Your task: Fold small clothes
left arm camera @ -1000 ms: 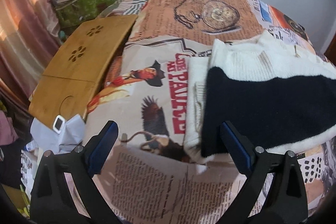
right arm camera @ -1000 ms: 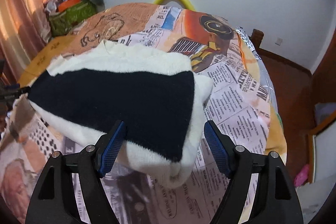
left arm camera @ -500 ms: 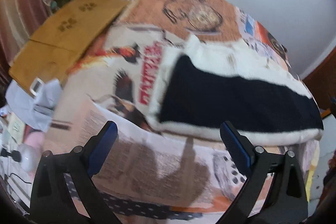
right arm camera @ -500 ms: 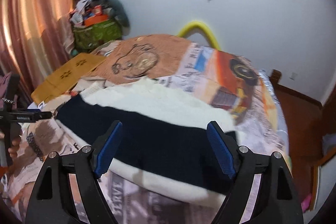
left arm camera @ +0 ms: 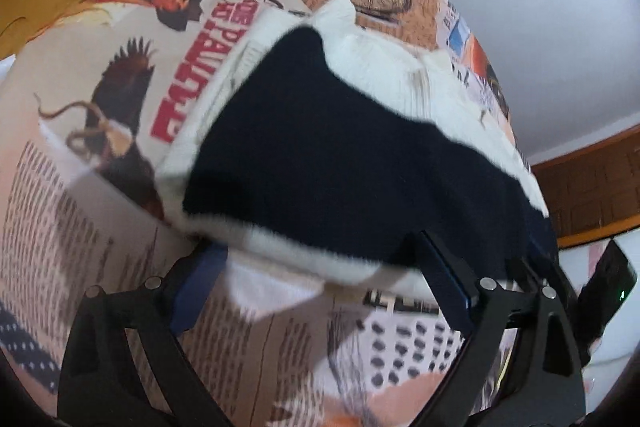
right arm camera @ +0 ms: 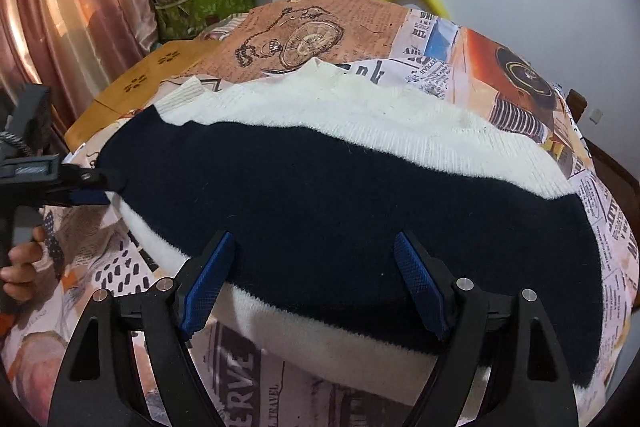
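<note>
Both grippers tilt steeply down over the folded navy-and-cream knitted sweater (right arm camera: pixel 340 195) lying on the newspaper-print bedspread (right arm camera: pixel 360 23). The right gripper (right arm camera: pixel 312 279) stands spread, straddling its near edge without pinching. The left gripper (left arm camera: pixel 320 275) is likewise spread at the sweater's left end. Only the right view shows the bare hand (right arm camera: pixel 22 267) holding it.

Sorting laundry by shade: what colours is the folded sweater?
White with a broad navy-black band, on the sweater; clearest in the right wrist view.
</note>
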Motion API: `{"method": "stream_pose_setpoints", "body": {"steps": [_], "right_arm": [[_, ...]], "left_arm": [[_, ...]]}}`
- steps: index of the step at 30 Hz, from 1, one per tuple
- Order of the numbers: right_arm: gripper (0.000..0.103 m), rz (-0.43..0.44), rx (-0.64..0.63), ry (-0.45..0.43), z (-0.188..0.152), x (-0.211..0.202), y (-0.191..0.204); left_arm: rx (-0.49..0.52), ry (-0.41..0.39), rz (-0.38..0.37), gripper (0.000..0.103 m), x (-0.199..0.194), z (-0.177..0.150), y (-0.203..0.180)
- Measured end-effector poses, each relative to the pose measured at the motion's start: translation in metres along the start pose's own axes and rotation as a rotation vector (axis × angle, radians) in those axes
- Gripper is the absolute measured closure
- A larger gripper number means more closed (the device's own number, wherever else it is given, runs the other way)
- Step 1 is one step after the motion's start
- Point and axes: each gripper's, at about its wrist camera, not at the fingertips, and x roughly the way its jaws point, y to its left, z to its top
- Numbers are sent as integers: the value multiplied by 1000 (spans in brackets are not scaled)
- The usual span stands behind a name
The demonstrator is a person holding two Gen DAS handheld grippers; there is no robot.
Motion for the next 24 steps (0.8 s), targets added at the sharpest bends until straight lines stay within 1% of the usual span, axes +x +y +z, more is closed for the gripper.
{"method": "stream_pose_setpoints", "body": {"steps": [2,4,6,8,9,10,11,12,13,16,19,21,24], "right_arm": [[23,9,1,-1,0,0,0],[23,11,3,-4,-1,0,0],[23,8,3,-7,-2,0,1],[23,4,4,-8,-2,1,3],[23,2,6,-8,-2,2,4],[23,3,9,-7,-1,2,4],[23,4,14,-6,-1,1,3],[23,7,19,-4,-1,1,3],[23,9,22,-3,-1,0,3],[24,25,37,4,0,-5,2],[24,47,57,-5,1,-17,-1],[24,43,61,-24,1,-26,-4],[24,20,60,-46,0,-39,-8]], "left_arm": [[10,-15,-5,10,2,7,-2],[-10,-23,-5,16,6,14,0],[-36,-33,-12,20,9,22,3],[-69,-45,-7,29,12,31,7],[-89,-53,0,38,13,35,10],[-105,-57,0,49,13,37,13],[-120,-61,2,55,13,40,15],[-127,-62,-2,66,13,42,17],[-130,-64,-13,71,11,42,17],[-110,-89,4,76,0,39,14],[-68,-150,58,77,-22,38,10],[-43,-192,105,77,-41,41,8],[-40,-255,144,78,-73,49,9]]}}
